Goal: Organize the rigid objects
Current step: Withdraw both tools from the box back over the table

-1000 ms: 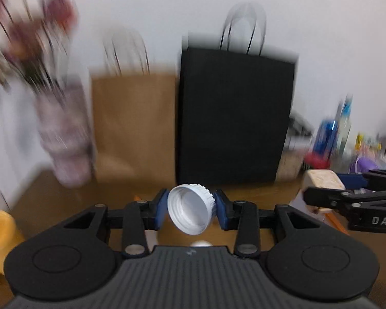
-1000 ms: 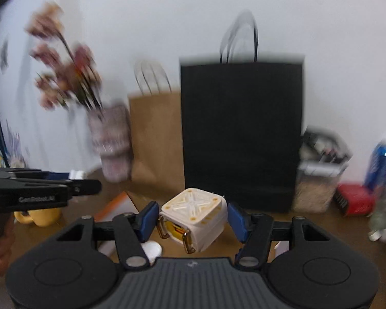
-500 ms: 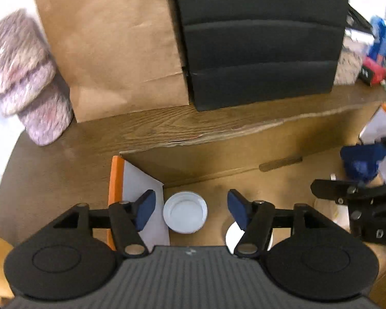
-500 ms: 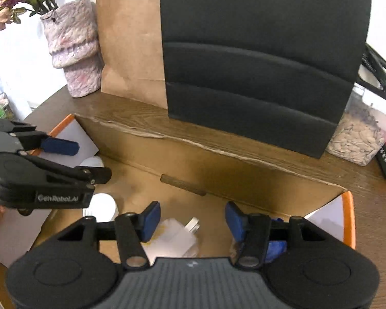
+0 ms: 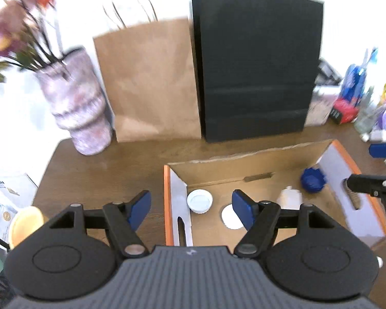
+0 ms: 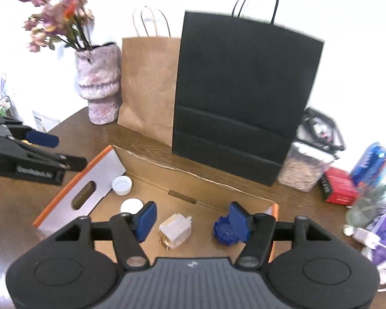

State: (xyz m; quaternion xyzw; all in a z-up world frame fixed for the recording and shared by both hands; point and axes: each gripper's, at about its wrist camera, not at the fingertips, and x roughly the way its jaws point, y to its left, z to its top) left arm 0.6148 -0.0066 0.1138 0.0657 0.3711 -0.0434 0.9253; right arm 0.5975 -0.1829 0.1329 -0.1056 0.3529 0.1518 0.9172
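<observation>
An open cardboard box [image 5: 244, 157] with orange-edged flaps lies on the wooden table. Inside it lie a white ribbed cap [image 5: 199, 200], a white flat lid [image 5: 230, 220], a white plug adapter [image 6: 175, 230] and a blue cap [image 6: 225, 230]. My left gripper [image 5: 193, 211] is open and empty, raised above the box's left flap. My right gripper [image 6: 193, 219] is open and empty, raised above the adapter and blue cap. The box also shows in the right wrist view [image 6: 193, 177], as do the ribbed cap [image 6: 121, 185] and the flat lid [image 6: 131, 205].
A black paper bag [image 6: 244, 97], a brown paper bag [image 6: 149, 85] and a vase of dried flowers [image 6: 99, 87] stand behind the box. A seed jar [image 6: 303, 167], red box [image 6: 338, 186] and blue can [image 6: 369, 163] crowd the right. A yellow cup [image 5: 25, 222] sits far left.
Both grippers let go of their objects: the white ribbed cap and the plug adapter now lie in the box. Both grippers have since lifted back and away from the box, open.
</observation>
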